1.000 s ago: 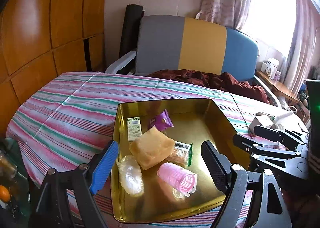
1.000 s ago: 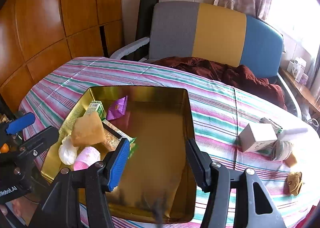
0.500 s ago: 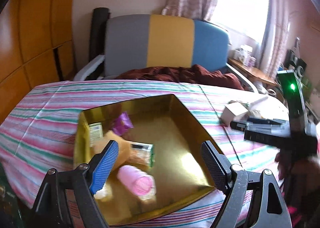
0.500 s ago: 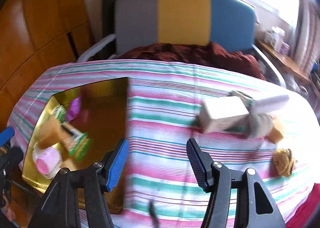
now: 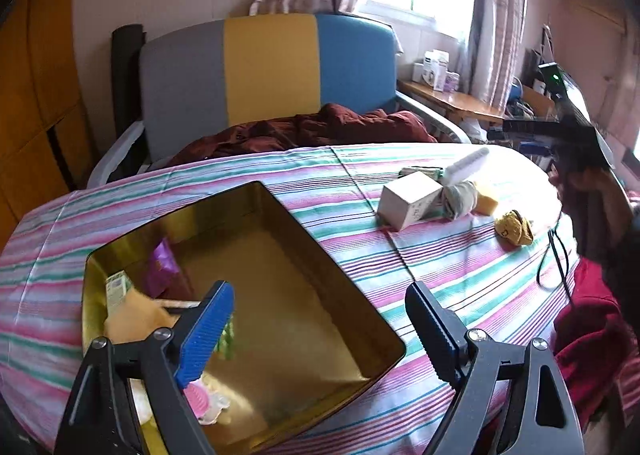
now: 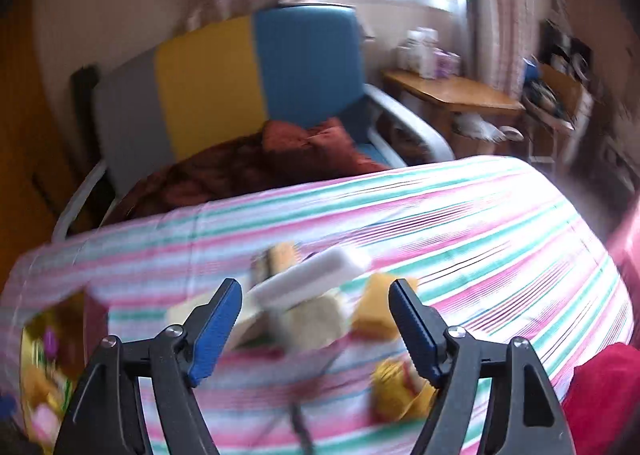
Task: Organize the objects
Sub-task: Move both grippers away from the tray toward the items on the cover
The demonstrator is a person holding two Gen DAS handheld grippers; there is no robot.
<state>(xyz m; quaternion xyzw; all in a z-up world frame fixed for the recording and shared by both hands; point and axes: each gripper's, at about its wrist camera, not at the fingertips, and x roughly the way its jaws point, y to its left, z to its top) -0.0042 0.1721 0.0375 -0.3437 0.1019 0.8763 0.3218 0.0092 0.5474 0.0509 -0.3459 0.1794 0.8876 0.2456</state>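
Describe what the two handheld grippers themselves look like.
Left gripper: black angular frame with silver screws, a ribbed blue pad on one finger, a ribbed dark pad on the other. Right gripper: same black build, with ribbed blue pads; a thin dark cable shows below it.

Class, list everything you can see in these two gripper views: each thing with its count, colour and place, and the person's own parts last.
tin tray: one, gold, left on the striped tablecloth
purple packet: one, in the tray's far left corner
pink roller: one, tray's near edge
white box: one, on the cloth right of the tray
white brush: one, behind the box
yellow sponge: one, right of the box
chair: one, grey, yellow, blue, behind the table
left gripper: open, above the tray
right gripper: open, over the clutter
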